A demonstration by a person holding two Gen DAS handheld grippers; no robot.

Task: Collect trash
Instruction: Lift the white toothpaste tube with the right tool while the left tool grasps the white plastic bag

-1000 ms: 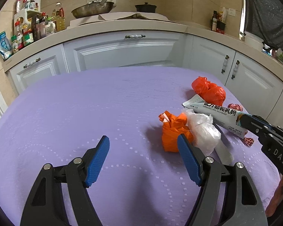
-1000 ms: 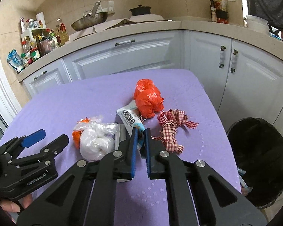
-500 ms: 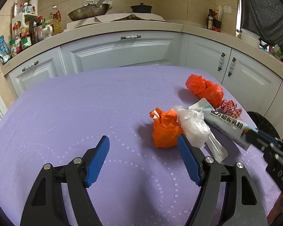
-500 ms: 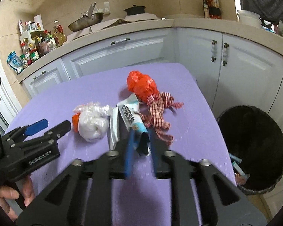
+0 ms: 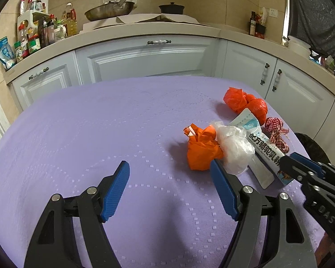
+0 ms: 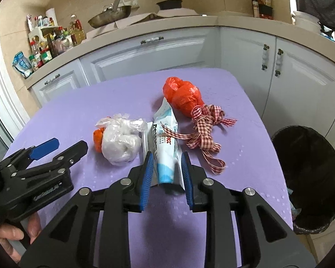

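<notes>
- right claw spread narrowly, pads astride the milk powder packet end, apparently not pinching.
- packet's long axis runs six to twelve o'clock.
- left claw spread wide, empty.

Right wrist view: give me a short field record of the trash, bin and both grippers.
surface: purple tablecloth
trash on it: white-and-blue packet, checked ribbon, red plastic bag, white plastic bag, orange bag mostly hidden behind it
bin: black trash bin, beside the table's right edge, some litter inside
right gripper: part open, packet's near end between the pads
left gripper: open, empty, held by a hand
</notes>
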